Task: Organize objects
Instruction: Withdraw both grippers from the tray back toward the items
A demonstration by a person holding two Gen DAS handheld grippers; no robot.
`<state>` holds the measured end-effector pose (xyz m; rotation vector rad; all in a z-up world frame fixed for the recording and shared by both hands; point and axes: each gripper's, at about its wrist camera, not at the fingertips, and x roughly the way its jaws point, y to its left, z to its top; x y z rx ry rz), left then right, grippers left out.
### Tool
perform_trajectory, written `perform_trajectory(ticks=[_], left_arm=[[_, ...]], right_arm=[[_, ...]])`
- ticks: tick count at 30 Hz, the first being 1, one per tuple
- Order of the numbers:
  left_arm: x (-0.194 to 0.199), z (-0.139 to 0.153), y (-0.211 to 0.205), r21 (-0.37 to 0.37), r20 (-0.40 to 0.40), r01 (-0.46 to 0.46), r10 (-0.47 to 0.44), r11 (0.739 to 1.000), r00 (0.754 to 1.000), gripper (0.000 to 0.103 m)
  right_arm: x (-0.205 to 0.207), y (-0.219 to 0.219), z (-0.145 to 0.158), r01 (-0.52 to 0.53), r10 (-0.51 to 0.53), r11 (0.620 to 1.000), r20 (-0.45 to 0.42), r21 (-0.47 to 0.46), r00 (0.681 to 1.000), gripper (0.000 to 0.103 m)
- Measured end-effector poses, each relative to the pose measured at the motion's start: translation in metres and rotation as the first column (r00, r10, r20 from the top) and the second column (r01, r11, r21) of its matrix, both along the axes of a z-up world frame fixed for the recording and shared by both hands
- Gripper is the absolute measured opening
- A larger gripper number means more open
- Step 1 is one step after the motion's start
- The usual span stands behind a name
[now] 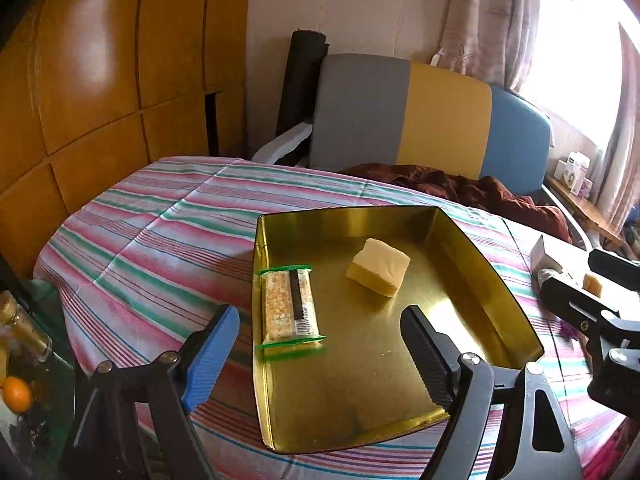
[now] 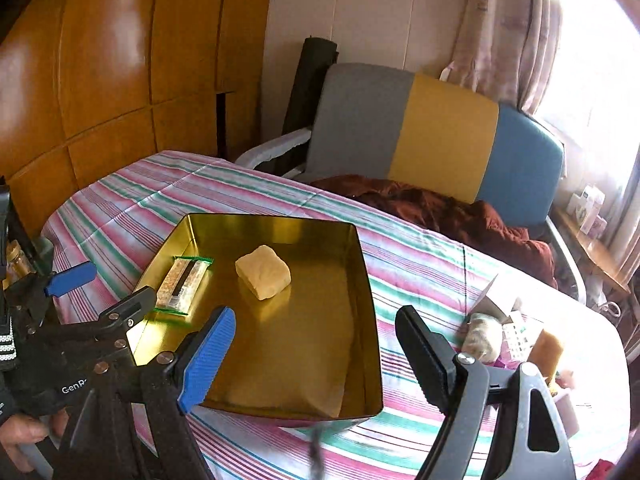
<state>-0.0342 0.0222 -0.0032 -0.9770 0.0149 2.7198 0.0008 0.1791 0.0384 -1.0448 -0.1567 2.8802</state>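
Observation:
A gold metal tin (image 1: 492, 276) (image 2: 370, 280) sits on the striped tablecloth. Inside it lie a green-edged snack bar (image 1: 290, 306) (image 2: 183, 282) at the left and a pale yellow wrapped cake (image 1: 378, 266) (image 2: 263, 271) in the middle. My left gripper (image 1: 320, 340) is open and empty over the tin's near left part; it also shows in the right wrist view (image 2: 106, 286). My right gripper (image 2: 316, 340) is open and empty above the tin's near right corner; it shows at the right of the left wrist view (image 1: 588, 276).
Loose items lie right of the tin: a white box (image 2: 494, 300), a wrapped roll (image 2: 482, 336), small packets (image 2: 520, 338). A striped chair (image 1: 420, 120) with brown cloth (image 1: 460, 188) stands behind the table. A bottle (image 1: 20, 328) and an orange (image 1: 16, 394) are at left.

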Motion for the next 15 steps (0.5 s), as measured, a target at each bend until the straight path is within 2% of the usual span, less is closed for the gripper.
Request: perform_trajectory(ticks=[15], left_arm=[[0.009, 0.009, 0.025, -0.034, -0.017, 0.062, -0.062, 0.998, 0.998, 0.084]], right_arm=[[0.011, 0.020, 0.001, 0.039, -0.040, 0.999, -0.020, -0.009, 0.999, 0.084]])
